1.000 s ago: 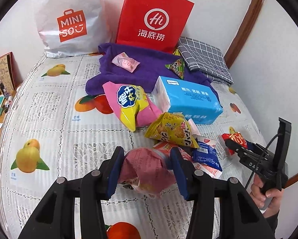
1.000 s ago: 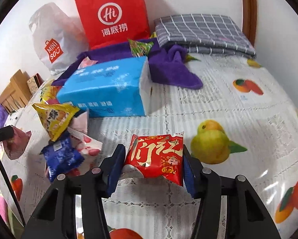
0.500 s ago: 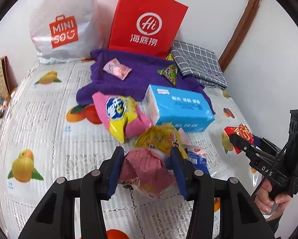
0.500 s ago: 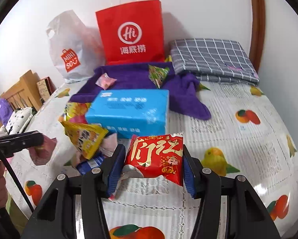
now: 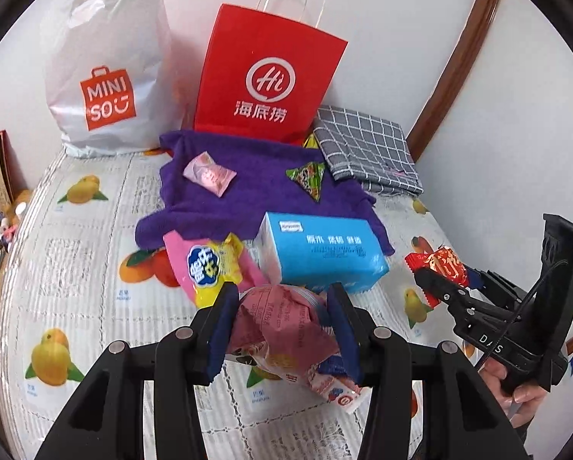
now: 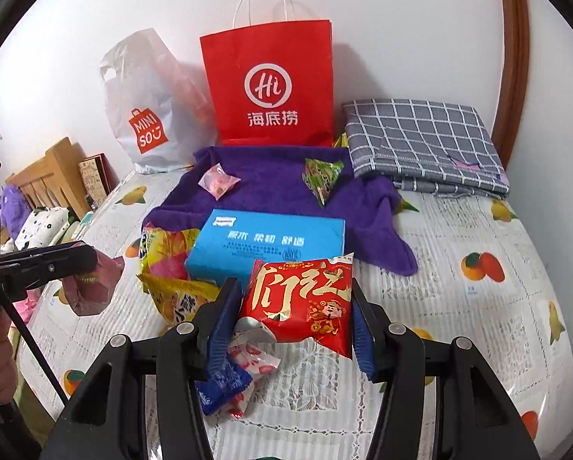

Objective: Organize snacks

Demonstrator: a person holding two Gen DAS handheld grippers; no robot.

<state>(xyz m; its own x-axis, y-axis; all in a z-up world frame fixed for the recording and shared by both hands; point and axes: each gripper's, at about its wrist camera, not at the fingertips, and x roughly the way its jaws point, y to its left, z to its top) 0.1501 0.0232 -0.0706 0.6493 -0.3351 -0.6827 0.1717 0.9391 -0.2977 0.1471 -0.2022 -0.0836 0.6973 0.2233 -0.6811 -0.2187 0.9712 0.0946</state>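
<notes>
Where the red bag (image 6: 271, 88) reads "Hi", a white bag (image 6: 148, 115) reads "MINISO".

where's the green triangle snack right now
The green triangular snack lies on the purple towel, toward its right side in both wrist views, in front of the red paper bag and beside the folded grey checked cloth.

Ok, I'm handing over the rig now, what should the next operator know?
Left claw: shut on the pink snack packet, off the table.
Right claw: shut on the red snack packet, also lifted.
On the purple towel: small pink packet, green triangular packet.
Loose by the blue tissue pack: yellow packets, small wrappers.
Left: place both held packets, then the rest.
</notes>
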